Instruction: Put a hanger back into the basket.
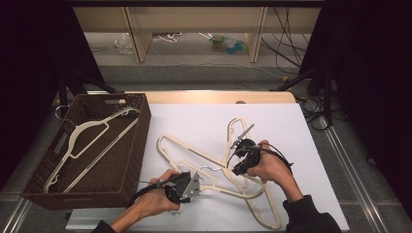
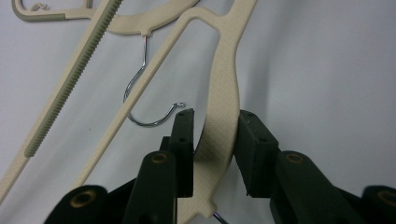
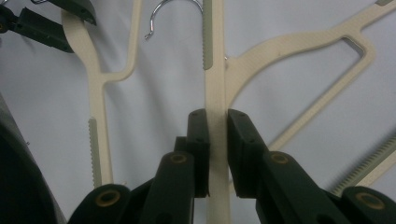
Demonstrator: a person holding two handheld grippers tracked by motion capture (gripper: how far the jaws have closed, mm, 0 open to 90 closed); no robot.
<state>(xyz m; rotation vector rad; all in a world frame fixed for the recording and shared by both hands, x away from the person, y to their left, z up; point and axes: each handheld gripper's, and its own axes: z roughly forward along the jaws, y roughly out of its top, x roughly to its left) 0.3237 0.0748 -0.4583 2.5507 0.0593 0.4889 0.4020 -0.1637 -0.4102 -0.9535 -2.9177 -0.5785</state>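
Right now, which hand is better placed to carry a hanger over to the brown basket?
Left: the left gripper, around a cream plastic hanger, is nearer the brown woven basket than the right gripper.

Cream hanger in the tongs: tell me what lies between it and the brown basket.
Other cream hangers lie tangled with the held hanger on the white sheet, toward the brown basket. The basket's near wall stands in the path; one hanger already lies inside.

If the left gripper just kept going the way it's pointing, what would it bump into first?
The left gripper already has a cream hanger arm between its jaws, so it would push along that arm toward the hanger's neck. Just beside that line lies a metal hook; depth is hard to judge.
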